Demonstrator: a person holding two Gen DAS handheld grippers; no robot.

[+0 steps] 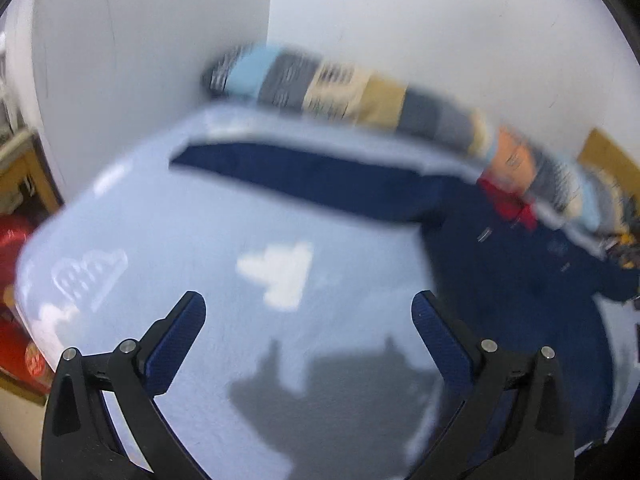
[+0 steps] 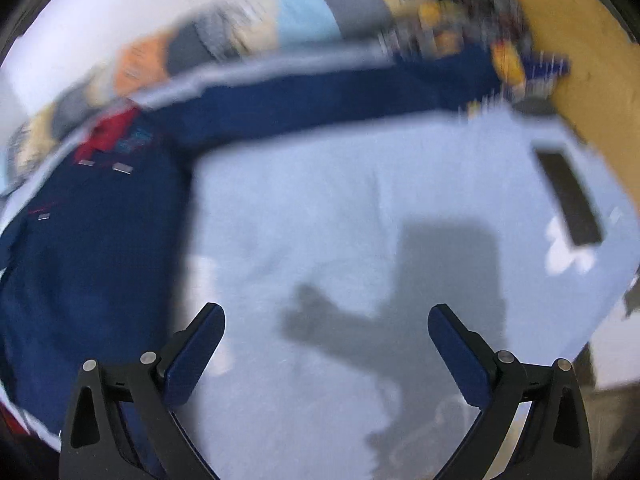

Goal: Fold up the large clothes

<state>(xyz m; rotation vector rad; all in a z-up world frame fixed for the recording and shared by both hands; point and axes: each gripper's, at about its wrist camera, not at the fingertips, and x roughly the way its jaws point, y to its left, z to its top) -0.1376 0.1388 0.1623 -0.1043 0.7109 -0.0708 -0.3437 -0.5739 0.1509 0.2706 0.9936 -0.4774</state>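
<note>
On the bed [image 1: 160,232], the navy jacket [image 1: 520,280] is lying spread flat, sleeves stretching left-right. I am holding both grippers, left [image 1: 308,312] and right [image 2: 326,320], with fingers apart, empty; its body is lying between them, neither clearly nearer.

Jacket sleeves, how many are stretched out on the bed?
2. One sleeve reaches out one way over the blue bed sheet, the other sleeve stretches the opposite way toward the cluttered corner.
</note>
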